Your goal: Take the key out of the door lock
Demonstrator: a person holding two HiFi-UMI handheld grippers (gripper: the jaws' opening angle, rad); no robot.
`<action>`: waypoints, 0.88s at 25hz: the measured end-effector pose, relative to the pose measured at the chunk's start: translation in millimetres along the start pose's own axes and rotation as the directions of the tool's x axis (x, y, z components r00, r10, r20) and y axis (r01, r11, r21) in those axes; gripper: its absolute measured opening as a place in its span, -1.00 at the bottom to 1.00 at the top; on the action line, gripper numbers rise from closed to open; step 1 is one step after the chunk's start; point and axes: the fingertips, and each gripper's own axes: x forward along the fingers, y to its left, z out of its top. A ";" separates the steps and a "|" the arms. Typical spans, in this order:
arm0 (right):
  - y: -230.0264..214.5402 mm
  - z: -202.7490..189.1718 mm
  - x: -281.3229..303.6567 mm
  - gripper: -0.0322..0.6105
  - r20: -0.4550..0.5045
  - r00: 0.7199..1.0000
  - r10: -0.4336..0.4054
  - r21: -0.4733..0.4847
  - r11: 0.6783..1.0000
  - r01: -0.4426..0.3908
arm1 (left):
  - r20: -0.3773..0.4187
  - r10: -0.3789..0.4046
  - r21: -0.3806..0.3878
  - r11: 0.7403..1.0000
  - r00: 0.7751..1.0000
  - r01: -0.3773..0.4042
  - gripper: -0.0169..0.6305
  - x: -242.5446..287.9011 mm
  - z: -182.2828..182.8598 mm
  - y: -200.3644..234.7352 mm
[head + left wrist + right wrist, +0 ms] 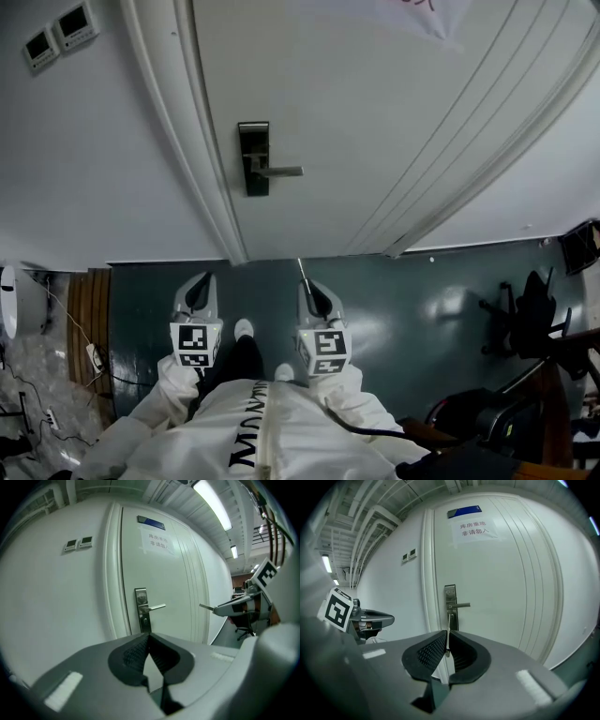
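The white door [375, 103] carries a dark lock plate [253, 157] with a lever handle [279, 172]. Both grippers are held low, well back from it. My right gripper [307, 284] is shut on a thin metal key [302, 268], whose blade sticks out past the jaw tips toward the door. In the right gripper view the key [448, 623] stands upright between the pads, in line with the lock plate [450, 603]. In the left gripper view the key [206, 606] pokes out of the right gripper. My left gripper [201, 283] is shut with nothing in it.
Two small wall panels [58, 33] hang left of the door frame. A paper notice [474, 529] is taped high on the door. Cables [89, 356] lie on the floor at left. A black office chair [525, 309] stands at right. The person's shoes [244, 329] are between the grippers.
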 end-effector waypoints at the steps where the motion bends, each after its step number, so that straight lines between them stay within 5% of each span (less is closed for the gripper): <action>1: -1.8 -3.6 -9.5 -0.83 0.003 1.000 0.001 0.004 1.000 -0.001 | 0.003 0.005 0.001 1.000 1.000 -0.005 -0.95 -6.5 -0.7 -6.6; 6: -7.1 -8.7 -56.5 -0.83 0.033 0.999 0.018 0.007 1.000 -0.018 | 0.031 0.018 0.007 1.000 0.999 -0.018 -0.95 -42.6 10.8 -45.6; 22: 7.3 -6.4 -69.3 -0.83 0.027 0.999 0.031 0.007 0.999 -0.031 | 0.054 0.007 0.002 1.000 0.999 -0.007 -0.95 -63.0 21.9 -49.4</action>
